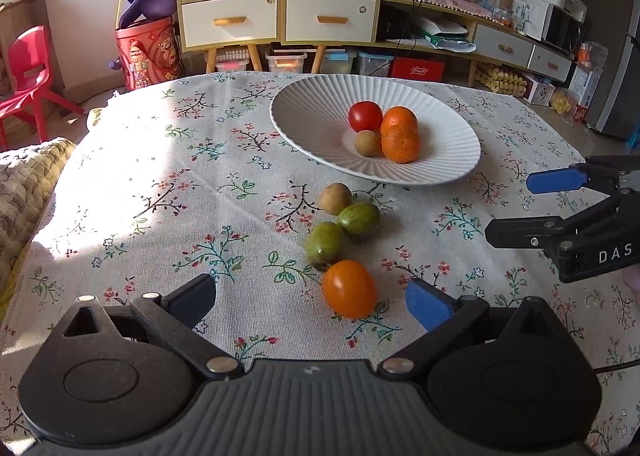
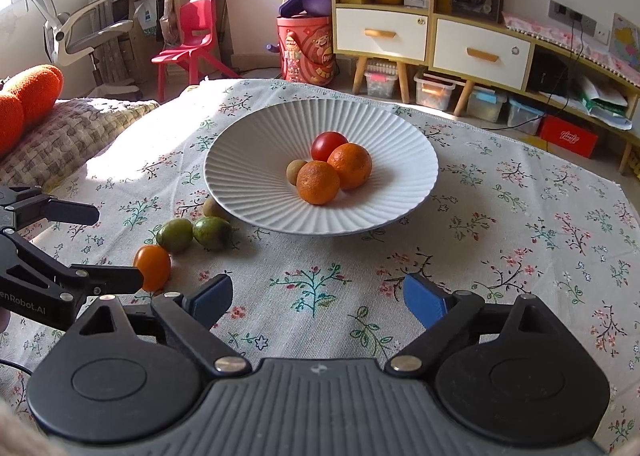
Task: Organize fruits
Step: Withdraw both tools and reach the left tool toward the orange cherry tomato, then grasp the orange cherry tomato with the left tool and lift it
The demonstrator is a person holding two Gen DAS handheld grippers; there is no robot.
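Note:
A white ribbed plate (image 1: 448,124) (image 2: 248,160) holds a red tomato (image 1: 365,116) (image 2: 328,145), two oranges (image 1: 400,143) (image 2: 319,182) and a small brown fruit (image 1: 367,143) (image 2: 296,171). On the floral cloth lie an orange tomato (image 1: 349,289) (image 2: 152,267), two green fruits (image 1: 325,246) (image 2: 174,235) and a brown fruit (image 1: 335,198) (image 2: 214,208). My left gripper (image 1: 311,298) is open, the orange tomato between its fingers, untouched. My right gripper (image 2: 318,298) is open and empty over bare cloth, right of the loose fruits.
The right gripper shows at the right edge of the left wrist view (image 1: 516,208); the left gripper shows at the left edge of the right wrist view (image 2: 116,244). A knitted cushion (image 2: 72,132) lies left of the table. Cabinets (image 1: 280,16) stand beyond the far edge.

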